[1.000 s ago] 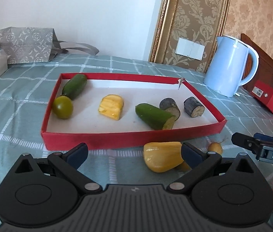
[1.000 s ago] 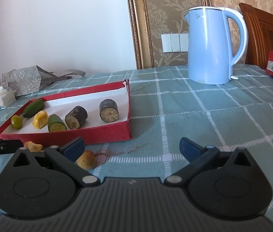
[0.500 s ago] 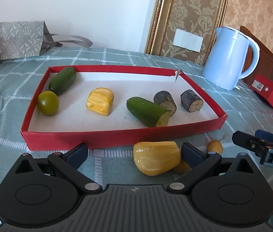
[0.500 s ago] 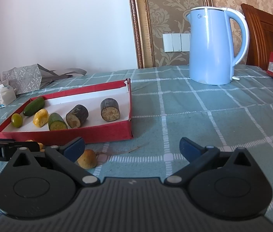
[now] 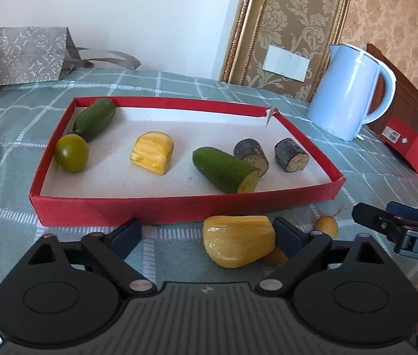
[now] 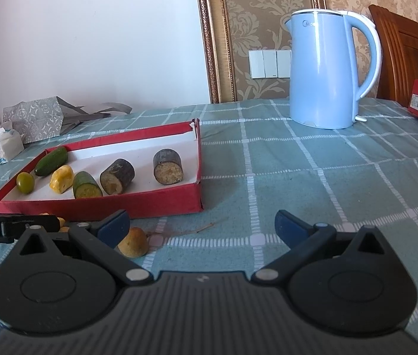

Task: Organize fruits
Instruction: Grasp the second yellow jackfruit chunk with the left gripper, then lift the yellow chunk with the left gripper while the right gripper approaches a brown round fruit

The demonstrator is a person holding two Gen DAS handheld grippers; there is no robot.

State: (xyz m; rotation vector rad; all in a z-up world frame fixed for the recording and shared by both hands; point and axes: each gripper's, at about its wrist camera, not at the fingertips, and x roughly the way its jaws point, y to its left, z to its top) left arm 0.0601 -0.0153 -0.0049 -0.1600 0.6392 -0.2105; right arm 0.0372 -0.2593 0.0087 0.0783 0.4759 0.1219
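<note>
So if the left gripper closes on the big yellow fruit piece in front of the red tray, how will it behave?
The yellow fruit piece looks glossy, so probably slippery. Its lopsided, rounded shape suggests it may twist between the pads. It seems soft, likely easy to bruise.

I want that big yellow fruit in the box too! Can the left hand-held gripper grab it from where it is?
Probably yes. The left hand-held gripper is open, and the big yellow fruit lies on the tablecloth between its fingers, close to the right one. Nothing blocks it; the red box sits just behind.
</note>
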